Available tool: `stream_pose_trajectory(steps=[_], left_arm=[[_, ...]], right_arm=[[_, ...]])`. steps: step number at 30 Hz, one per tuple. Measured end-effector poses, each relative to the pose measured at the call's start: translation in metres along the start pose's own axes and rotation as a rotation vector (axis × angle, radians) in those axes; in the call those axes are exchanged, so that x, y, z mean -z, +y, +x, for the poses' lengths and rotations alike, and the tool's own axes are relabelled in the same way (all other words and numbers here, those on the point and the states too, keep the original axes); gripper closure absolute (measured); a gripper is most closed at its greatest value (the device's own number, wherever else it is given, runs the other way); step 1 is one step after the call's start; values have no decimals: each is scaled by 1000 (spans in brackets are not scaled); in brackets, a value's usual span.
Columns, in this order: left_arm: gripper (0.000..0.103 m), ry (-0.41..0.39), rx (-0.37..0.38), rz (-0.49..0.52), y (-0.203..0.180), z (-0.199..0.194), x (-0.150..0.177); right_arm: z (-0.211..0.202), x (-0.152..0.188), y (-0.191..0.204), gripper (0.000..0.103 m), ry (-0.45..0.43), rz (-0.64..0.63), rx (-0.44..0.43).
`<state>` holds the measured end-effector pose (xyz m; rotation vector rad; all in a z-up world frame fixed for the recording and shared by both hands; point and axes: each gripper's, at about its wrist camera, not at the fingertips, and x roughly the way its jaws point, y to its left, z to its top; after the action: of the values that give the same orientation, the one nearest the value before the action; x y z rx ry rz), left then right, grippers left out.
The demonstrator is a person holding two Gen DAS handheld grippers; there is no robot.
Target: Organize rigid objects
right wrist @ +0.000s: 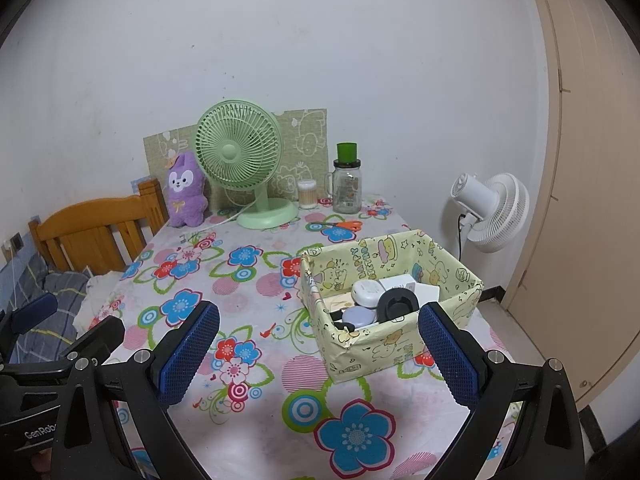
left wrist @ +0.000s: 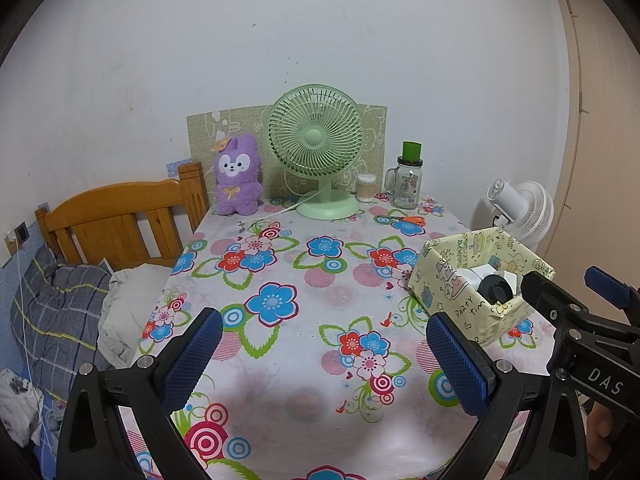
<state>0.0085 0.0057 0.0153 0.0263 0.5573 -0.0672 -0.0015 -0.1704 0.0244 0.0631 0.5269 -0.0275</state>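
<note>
Both grippers hovered low over the flowered table (right wrist: 256, 412), empty: left gripper (left wrist: 324, 360) jaws wide apart, right gripper (right wrist: 320, 354) jaws wide apart too. The task's things sat in one yellow cartoon-print box (right wrist: 400, 344) on the table's right side, just ahead of the right gripper. Inside, countable: one white round case (right wrist: 370, 292), one lilac round case (right wrist: 358, 316), one black ring-shaped piece (right wrist: 398, 306), at least one white carton (right wrist: 400, 280); more may be hidden under them. All looked small, light and stiff, smooth plastic so likely slippery; best pinched across the flat sides or rims, I'd judge. The box looked like paper-covered card, light, walls would flex, so grip it at a corner or the near wall. Still loose on the table at the back: one pair of orange scissors (right wrist: 340, 225), one glass jar with green cap (right wrist: 347, 188) (fragile, heavier, take the body), one cotton-swab tub (right wrist: 307, 192). Also one green fan (right wrist: 240, 160), one purple plush (right wrist: 185, 190), one white floor fan (right wrist: 492, 212) off the table.
</note>
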Motion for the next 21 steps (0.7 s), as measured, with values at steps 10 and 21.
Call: stream_pose_trajectory(steps=[10, 21], left_arm=[[0, 0, 0, 0, -1, 0, 0], [0, -4, -3, 0, 2, -1, 0]], right_arm=[[0, 1, 0, 2, -1, 0, -1], [0, -2, 1, 2, -1, -4, -3]])
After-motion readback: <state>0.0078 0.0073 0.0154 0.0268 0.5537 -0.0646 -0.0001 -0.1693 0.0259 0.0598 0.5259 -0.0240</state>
